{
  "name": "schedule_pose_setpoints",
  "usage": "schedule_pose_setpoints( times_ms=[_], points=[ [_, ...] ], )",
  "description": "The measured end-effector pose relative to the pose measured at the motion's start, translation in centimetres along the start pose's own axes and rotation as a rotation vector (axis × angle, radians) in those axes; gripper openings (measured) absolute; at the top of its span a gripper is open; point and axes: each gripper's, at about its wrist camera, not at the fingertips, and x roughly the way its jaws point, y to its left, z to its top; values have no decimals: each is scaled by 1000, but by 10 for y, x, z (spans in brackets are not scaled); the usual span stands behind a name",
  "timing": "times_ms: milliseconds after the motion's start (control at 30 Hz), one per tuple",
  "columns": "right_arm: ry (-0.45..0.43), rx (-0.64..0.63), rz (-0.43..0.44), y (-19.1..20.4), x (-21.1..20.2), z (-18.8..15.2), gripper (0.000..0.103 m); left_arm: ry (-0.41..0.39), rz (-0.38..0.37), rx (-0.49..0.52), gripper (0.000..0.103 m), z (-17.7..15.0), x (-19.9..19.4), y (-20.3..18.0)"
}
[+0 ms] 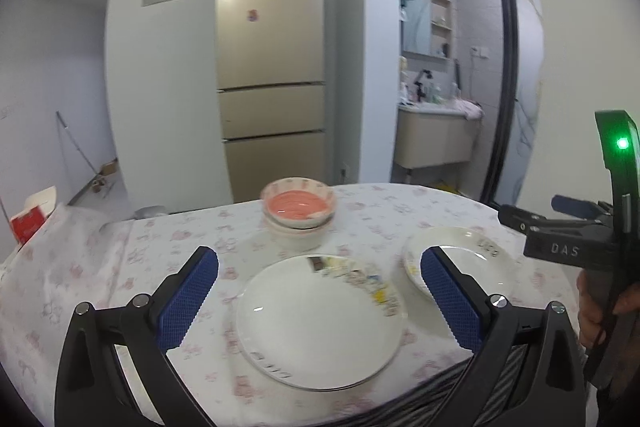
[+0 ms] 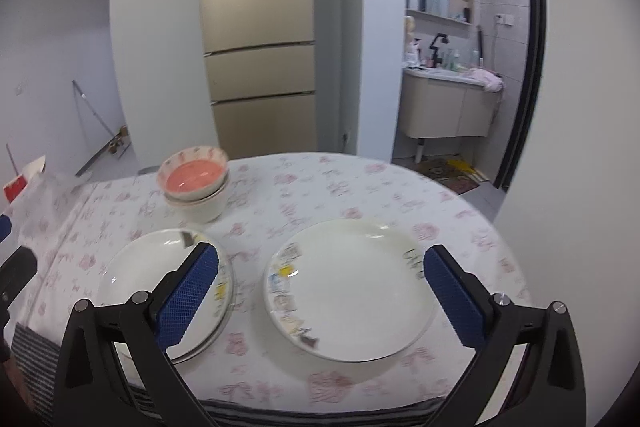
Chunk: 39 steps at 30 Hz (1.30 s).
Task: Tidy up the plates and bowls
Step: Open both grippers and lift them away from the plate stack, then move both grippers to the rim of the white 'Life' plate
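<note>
Left wrist view: left tool (image 1: 319, 291), wide open and empty, hovers above a white plate (image 1: 320, 319) on the floral-clothed surface (image 1: 120, 267); the right tool's body (image 1: 568, 239) appears at the edge. Right wrist view: right tool (image 2: 320, 287), wide open and empty, above a second plate (image 2: 352, 287). Beyond the plates stand stacked bowls (image 2: 196, 187), pink inside the top one.

You are looking at a counter (image 2: 360, 187) wearing a white cloth with pale pink flowers. Both plates (image 1: 320, 323) (image 2: 352, 291) are showing white with small rim prints in yellow, blue and black. The top bowl (image 2: 194, 177) is showing pink inside. Your fingers (image 1: 188, 299) are showing blue pads.
</note>
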Motion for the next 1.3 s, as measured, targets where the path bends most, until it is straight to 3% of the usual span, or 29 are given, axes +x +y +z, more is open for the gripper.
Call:
schedule_pose_setpoints(
  times_ms=[167, 233, 400, 500, 633, 933, 1033, 1100, 1200, 1300],
  points=[
    [11, 73, -50, -42, -1, 4, 103, 126, -144, -32, 103, 18, 42, -33],
    [34, 100, -61, -58, 3, 3, 103, 186, -168, -31, 103, 23, 67, -43],
    [159, 167, -71, -96, 36, -7, 103, 373, -234, -62, 102, 14, 126, -72],
    [257, 209, -56, -114, 67, -19, 102, 450, -270, -40, 95, 1, 147, -93],
    [363, 229, -30, -128, 100, -40, 102, 499, -257, 12, 95, -9, 168, -110],
    [462, 189, -46, -140, 132, -60, 99, 621, -252, 50, 95, -25, 210, -128],
    [503, 178, -29, -139, 141, -66, 90, 636, -242, 69, 94, -30, 218, -133],
    [520, 175, -6, -138, 146, -70, 78, 648, -222, 78, 89, -32, 224, -135],
    [535, 178, 25, -136, 151, -74, 72, 639, -182, 101, 89, -35, 231, -137],
    [524, 184, 36, -134, 152, -75, 66, 650, -200, 100, 87, -38, 237, -136]
  ],
)
